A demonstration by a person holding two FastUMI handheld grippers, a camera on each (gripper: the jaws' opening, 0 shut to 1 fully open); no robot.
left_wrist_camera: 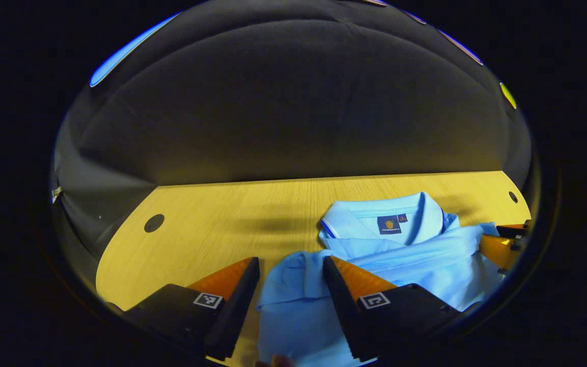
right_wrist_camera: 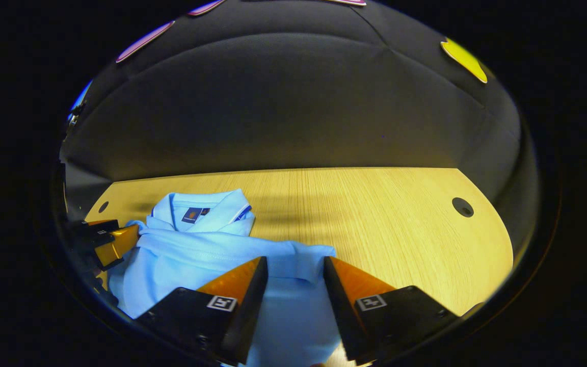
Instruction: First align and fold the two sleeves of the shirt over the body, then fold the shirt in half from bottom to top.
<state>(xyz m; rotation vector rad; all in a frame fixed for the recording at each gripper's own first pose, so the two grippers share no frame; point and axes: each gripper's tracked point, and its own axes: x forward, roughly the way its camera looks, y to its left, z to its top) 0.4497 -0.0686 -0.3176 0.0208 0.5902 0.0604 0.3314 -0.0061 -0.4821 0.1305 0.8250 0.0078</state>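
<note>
Both grippers, left gripper (left_wrist_camera: pixel 291 272) and right gripper (right_wrist_camera: pixel 295 272), spread over shirt (left_wrist_camera: pixel 405 255) on table (left_wrist_camera: pixel 212 224).

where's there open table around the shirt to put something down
Bare table lies between the shirt and the round hole in the left gripper view. In the right gripper view, bare wood runs toward that side's hole. It is crowded at the shirt, with both grippers over it.

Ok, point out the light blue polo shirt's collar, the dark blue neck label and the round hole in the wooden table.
light blue polo shirt's collar (left_wrist_camera: pixel 342 220), left gripper view: on the collar's left flap.
dark blue neck label (left_wrist_camera: pixel 389 224), left gripper view: on the label's middle.
round hole in the wooden table (right_wrist_camera: pixel 462 207), right gripper view: on the hole's middle.
</note>
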